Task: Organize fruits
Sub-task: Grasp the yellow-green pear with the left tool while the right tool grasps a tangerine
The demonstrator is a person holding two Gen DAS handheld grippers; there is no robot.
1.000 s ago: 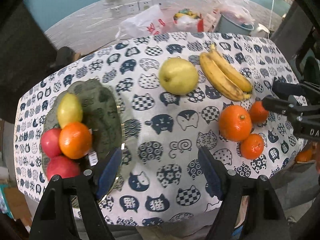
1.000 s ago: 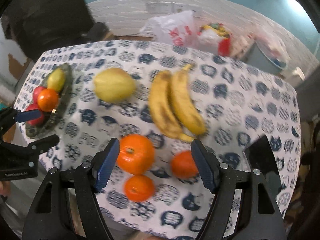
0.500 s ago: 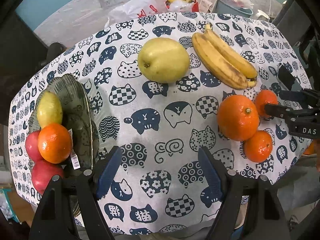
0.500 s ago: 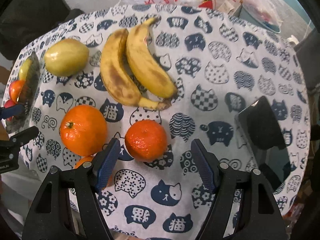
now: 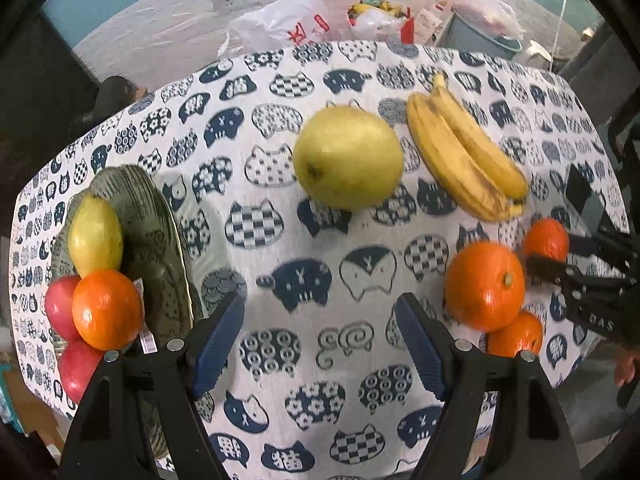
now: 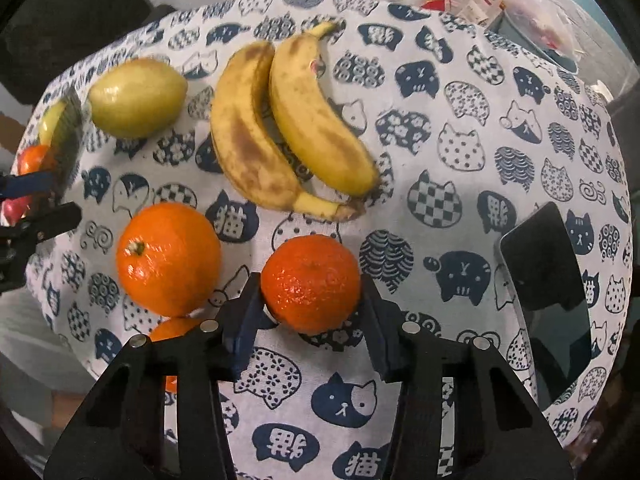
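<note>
My right gripper is shut on a small mandarin that rests on the cat-print cloth. A big orange lies to its left, with another small mandarin below it. Two bananas and a yellow pear lie further back. My left gripper is open and empty above the cloth. A green plate at the left holds a small pear, an orange and red apples. The right gripper shows at the left wrist view's right edge, around a mandarin.
A black phone lies on the cloth at the right. Behind the table are a white plastic bag, a grey bin and wall sockets. The table's front edge is close under both grippers.
My right gripper has moved forward and closed its fingers onto the small mandarin. My left gripper has drifted slightly and stays open.
</note>
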